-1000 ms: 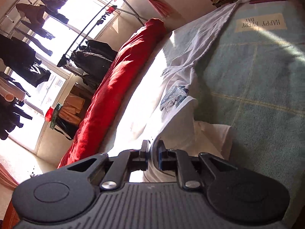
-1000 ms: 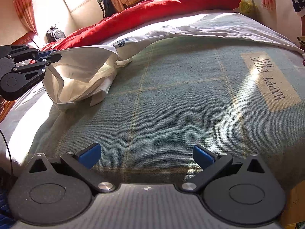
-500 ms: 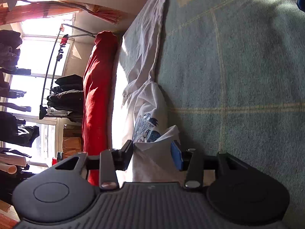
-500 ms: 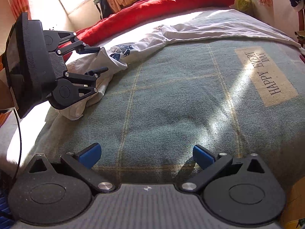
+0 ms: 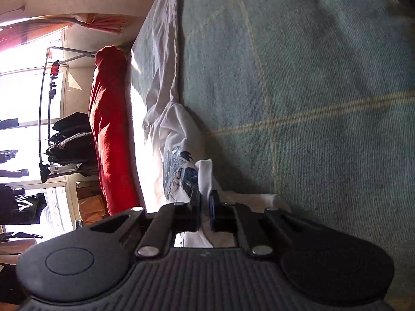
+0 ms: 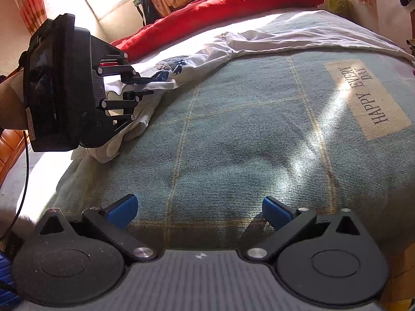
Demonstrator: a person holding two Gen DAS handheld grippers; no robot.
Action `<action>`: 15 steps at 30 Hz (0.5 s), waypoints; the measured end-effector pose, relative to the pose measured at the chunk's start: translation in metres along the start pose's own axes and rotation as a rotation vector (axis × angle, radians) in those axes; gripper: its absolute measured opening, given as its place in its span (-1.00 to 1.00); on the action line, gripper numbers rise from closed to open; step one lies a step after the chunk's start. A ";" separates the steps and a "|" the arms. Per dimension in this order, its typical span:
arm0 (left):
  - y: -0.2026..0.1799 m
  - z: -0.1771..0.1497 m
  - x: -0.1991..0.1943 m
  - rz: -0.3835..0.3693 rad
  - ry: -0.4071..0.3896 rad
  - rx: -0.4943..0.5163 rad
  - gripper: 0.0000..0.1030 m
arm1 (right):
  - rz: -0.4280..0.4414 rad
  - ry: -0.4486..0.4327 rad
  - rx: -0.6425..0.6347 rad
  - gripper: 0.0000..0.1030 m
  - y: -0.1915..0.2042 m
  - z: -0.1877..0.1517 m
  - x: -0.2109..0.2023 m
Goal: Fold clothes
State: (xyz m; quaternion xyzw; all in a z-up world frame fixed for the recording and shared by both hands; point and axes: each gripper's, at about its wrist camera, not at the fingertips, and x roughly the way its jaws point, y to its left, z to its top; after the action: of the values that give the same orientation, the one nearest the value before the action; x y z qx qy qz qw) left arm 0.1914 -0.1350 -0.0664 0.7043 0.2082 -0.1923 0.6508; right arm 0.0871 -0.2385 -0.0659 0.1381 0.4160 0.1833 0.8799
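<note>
On the bed's far-left side: left gripper (image 6: 147,86) pinching a fold of the white T-shirt (image 5: 181,140), right gripper (image 6: 199,210) spread wide with nothing between its fingers.
White T-shirt lies on the blue-green plaid blanket (image 6: 233,134), strung out long and narrow along the far edge, bunched printed end at the left gripper, thin end trailing to the right. Red duvet (image 6: 220,7) rolled up just behind it, parallel to the shirt, blocking the far side. Clothes rack (image 5: 49,108) with dark coats stands past the duvet by the window. "HAPPY EVERY DAY" label (image 6: 368,96) sits on the blanket at right. Blanket between both grippers is bare and flat. Right gripper hovers low over the near blanket edge.
</note>
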 end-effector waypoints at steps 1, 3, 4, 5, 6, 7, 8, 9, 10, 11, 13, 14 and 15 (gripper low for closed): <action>0.005 -0.002 -0.006 0.004 -0.012 -0.027 -0.92 | 0.003 0.001 0.000 1.00 0.001 0.000 0.001; 0.015 -0.005 -0.017 0.011 -0.035 -0.082 -0.96 | 0.010 0.002 -0.002 1.00 0.003 0.000 0.001; 0.024 -0.008 -0.024 0.017 -0.053 -0.130 -1.00 | 0.012 0.001 -0.003 1.00 0.004 0.000 0.001; 0.036 -0.011 -0.032 0.016 -0.076 -0.190 -1.00 | 0.015 0.000 -0.005 1.00 0.005 -0.001 0.000; 0.047 -0.015 -0.037 0.024 -0.090 -0.245 -1.00 | 0.016 -0.001 -0.006 1.00 0.006 -0.001 0.000; 0.058 -0.020 -0.043 0.033 -0.103 -0.300 -1.00 | 0.014 -0.004 -0.007 1.00 0.006 -0.001 -0.001; 0.069 -0.024 -0.048 0.042 -0.117 -0.355 -1.00 | 0.011 -0.006 -0.006 1.00 0.006 -0.001 -0.002; 0.076 -0.029 -0.050 0.044 -0.115 -0.394 -1.00 | 0.007 -0.008 -0.004 1.00 0.006 -0.001 -0.003; 0.084 -0.035 -0.051 0.046 -0.113 -0.433 -1.00 | 0.005 -0.009 0.000 1.00 0.005 -0.001 -0.003; 0.088 -0.041 -0.055 0.037 -0.120 -0.473 -1.00 | 0.003 -0.010 0.004 1.00 0.005 -0.001 -0.003; 0.094 -0.051 -0.061 0.020 -0.134 -0.537 -1.00 | 0.003 -0.009 0.007 1.00 0.004 -0.001 -0.004; 0.095 -0.054 -0.066 0.010 -0.146 -0.561 -1.00 | 0.002 -0.009 0.006 1.00 0.004 -0.001 -0.004; 0.095 -0.058 -0.074 -0.002 -0.171 -0.582 -1.00 | 0.001 -0.008 0.004 1.00 0.005 -0.001 -0.004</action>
State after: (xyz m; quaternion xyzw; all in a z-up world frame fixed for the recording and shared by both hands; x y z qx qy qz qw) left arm 0.1807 -0.0867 0.0576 0.4691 0.1997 -0.1839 0.8404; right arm 0.0835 -0.2360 -0.0618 0.1410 0.4130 0.1823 0.8811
